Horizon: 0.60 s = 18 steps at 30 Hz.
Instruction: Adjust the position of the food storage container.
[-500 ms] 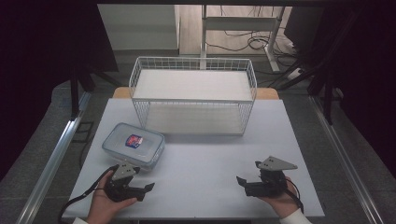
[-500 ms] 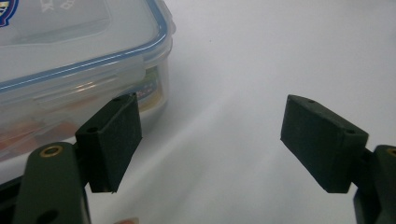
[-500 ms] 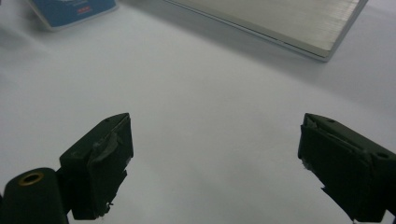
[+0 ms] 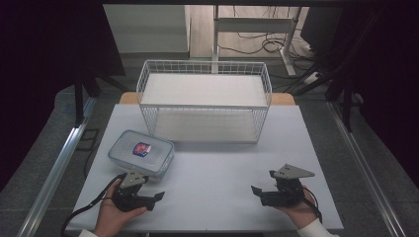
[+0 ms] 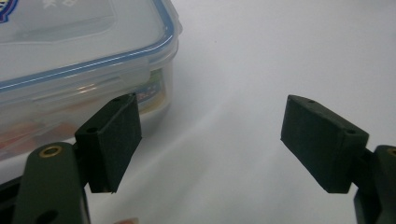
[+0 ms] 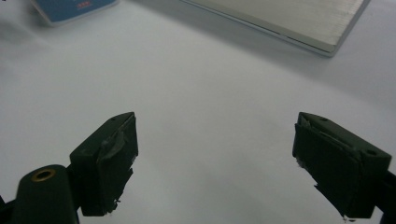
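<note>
Your left tool (image 4: 159, 196) sits w/ jaws apart, nothing between; the clear plastic lidded box w/ blue seal (image 4: 141, 152) lies just beside it on the white desk (image 4: 217, 168), cut off in the left gripper view, contents blurred. Right tool (image 4: 254, 189): jaws apart, empty. The white wire basket (image 4: 204, 101) stands at the back.

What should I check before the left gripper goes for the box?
1. Left gripper open: ok, fingers wide apart, nothing between them.
2. Right gripper open and clear of the box: ok.
3. Box lid on: ok, looks clipped shut.
4. Box between the left fingers: not ok, it sits beside one finger, not between them.
5. Rack shelves free: ok.
6. Box contents: cannot tell.
</note>
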Tool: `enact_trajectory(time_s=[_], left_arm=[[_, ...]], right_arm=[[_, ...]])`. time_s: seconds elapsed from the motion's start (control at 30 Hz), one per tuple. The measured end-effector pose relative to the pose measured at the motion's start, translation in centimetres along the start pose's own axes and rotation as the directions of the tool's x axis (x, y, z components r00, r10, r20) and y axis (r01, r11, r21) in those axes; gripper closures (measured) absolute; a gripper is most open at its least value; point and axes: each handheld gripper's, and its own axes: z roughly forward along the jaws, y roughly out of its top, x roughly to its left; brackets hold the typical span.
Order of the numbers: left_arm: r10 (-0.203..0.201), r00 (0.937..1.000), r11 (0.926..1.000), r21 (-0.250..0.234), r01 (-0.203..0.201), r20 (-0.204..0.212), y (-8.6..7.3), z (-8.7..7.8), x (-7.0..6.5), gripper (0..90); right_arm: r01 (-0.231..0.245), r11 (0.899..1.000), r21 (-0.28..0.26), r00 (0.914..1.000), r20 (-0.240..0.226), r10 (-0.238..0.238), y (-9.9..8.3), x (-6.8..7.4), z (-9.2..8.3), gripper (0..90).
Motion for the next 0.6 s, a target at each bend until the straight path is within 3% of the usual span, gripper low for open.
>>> enact_trajectory(time_s=[0.47, 0.6], left_arm=[[-0.024, 0.9996, 0.9997, 0.0, 0.024, 0.015, 0.4, -1.0, 0.4, 20.3], [-0.029, 0.9994, 0.9996, -0.005, 0.029, 0.019, 0.6, -1.0, 0.6, 20.3]], right_arm=[[0.038, 0.999, -0.018, 0.9992, 0.011, -0.038, 0.3, 0.6, -1.1, 15.0], [0.024, 1.0, -0.002, 0.9997, 0.008, -0.024, 0.1, 0.4, -0.9, 15.6]])
